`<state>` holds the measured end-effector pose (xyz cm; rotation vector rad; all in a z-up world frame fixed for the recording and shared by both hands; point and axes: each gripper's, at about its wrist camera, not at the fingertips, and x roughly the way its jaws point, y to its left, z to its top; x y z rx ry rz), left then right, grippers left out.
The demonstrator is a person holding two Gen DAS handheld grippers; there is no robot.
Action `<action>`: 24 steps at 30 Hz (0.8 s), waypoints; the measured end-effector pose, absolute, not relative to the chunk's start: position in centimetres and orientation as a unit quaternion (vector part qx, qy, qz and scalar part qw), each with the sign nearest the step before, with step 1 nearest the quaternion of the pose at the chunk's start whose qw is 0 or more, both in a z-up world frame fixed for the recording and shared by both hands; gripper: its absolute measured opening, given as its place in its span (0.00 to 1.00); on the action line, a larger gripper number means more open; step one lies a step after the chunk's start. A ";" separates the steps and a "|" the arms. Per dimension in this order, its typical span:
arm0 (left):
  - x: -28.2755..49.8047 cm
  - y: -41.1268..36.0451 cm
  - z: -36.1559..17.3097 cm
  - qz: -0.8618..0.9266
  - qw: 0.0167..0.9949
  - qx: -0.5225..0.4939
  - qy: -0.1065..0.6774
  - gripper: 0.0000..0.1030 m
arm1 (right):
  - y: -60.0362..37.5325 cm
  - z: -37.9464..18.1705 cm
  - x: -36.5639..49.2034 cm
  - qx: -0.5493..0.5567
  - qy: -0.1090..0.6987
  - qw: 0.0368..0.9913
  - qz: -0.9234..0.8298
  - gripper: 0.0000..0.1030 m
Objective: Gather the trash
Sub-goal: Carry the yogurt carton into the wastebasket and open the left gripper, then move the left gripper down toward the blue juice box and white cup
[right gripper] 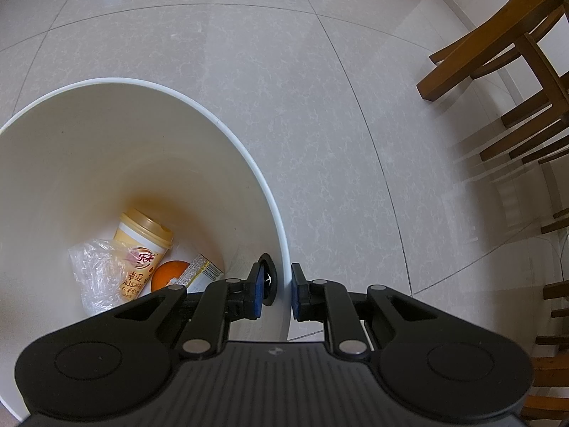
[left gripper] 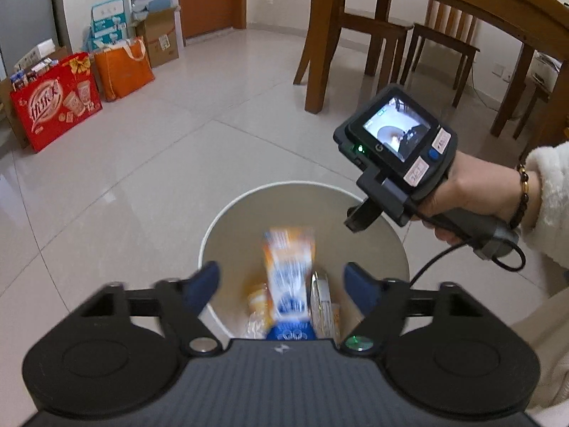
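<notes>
The left gripper (left gripper: 281,284) hangs over the white bin (left gripper: 227,220), its jaws spread wide with nothing pressed between them. A blurred orange, white and blue carton (left gripper: 288,270) sits in the gap between the blue pads (left gripper: 204,284) but touches neither, its lower end inside the bin's mouth. Beneath it lie other pieces of trash (partly hidden by the carton).

The right gripper (right gripper: 277,291) pinches the bin's rim (right gripper: 284,249): one jaw sits inside the wall, the other outside, with the thin white wall clamped between them. In the right wrist view the bin's bottom holds a yellow-lidded cup (right gripper: 142,245) lying on its side, crumpled clear plastic (right gripper: 92,274) just beside it, an orange round thing (right gripper: 167,275) and a small printed box (right gripper: 201,270) near the inner jaw. The person's right hand (left gripper: 458,203) grips the handle; a bead bracelet (left gripper: 522,192) and fleecy sleeve (left gripper: 551,192) show at the wrist.
</notes>
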<state>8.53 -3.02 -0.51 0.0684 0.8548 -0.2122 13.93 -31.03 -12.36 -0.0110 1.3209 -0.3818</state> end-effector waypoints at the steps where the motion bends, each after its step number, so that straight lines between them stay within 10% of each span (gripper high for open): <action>1: 8.4 -3.0 -0.8 -0.103 0.902 0.033 0.417 0.77 | -31.1 -12.4 14.0 -0.004 0.610 0.773 -0.176 0.18; 24: 3.1 4.6 -7.4 0.021 0.870 -0.043 0.490 0.82 | -30.8 -12.4 13.8 0.000 0.607 0.774 -0.178 0.19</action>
